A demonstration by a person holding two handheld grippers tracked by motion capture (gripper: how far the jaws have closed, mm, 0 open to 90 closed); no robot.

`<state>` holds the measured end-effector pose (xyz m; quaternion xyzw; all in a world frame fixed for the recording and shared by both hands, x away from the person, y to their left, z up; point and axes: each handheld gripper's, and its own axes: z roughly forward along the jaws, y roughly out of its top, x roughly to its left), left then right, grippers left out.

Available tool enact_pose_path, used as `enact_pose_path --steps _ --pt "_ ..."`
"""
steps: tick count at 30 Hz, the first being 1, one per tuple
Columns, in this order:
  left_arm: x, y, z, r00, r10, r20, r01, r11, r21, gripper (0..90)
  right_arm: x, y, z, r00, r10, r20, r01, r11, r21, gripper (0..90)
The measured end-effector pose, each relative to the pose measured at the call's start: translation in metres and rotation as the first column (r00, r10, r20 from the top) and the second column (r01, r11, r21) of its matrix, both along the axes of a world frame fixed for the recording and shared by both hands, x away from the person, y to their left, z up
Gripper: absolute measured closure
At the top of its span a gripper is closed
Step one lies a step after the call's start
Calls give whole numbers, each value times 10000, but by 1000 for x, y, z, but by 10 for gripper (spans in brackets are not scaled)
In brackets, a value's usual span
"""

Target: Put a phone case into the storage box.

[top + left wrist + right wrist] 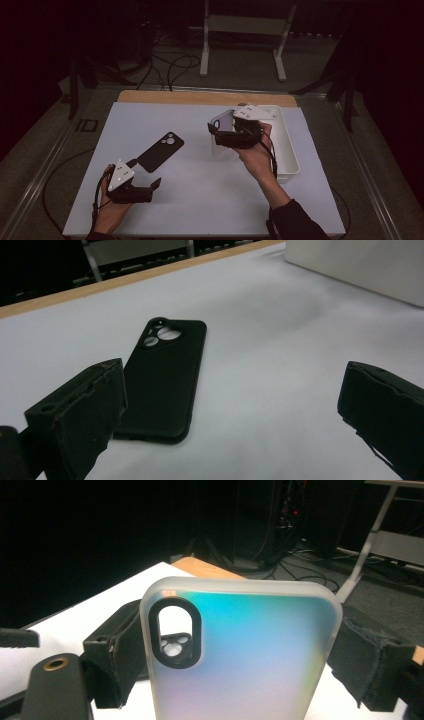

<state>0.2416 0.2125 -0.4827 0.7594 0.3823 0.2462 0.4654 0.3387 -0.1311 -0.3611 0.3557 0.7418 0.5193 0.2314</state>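
Observation:
A black phone case [161, 151] [165, 375] lies flat on the white table top [210, 200], camera cut-out at its far end. My left gripper [145, 173] [232, 385] stands open just in front of it, low over the table, with its left jaw beside the case's near corner and nothing between the jaws. My right gripper [220, 132] [240, 655] is shut on a translucent, iridescent phone case [223, 121] [245, 650], held upright by its two long edges above the table. Through that case's camera opening the black case [175, 646] shows.
A white bin [289, 155] [360, 265] stands at the right of the table, just behind my right hand. A wooden strip [200, 96] runs along the table's far edge. Beyond it are cables and a white metal frame [245, 25] on the floor.

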Motion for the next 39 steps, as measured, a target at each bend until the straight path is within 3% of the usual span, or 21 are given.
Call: enact_pose_path --steps 5,15,25,39 --pt "-1 5 -2 9999 33 136 -32 10000 -79 1 5 -5 6 9997 -230 77 231 9997 -116 167" --pt "-2 5 -3 9998 55 200 -54 10000 -30 1 22 -22 12 9967 -794 -190 794 9968 19 167" --pt "-3 4 -5 9998 95 178 -96 10000 18 1 43 -45 18 9859 -1659 -210 1659 9861 -33 167" --pt "-4 3 -5 9997 100 218 -103 9998 166 1 56 -61 28 9741 -2259 114 2259 9742 30 167"
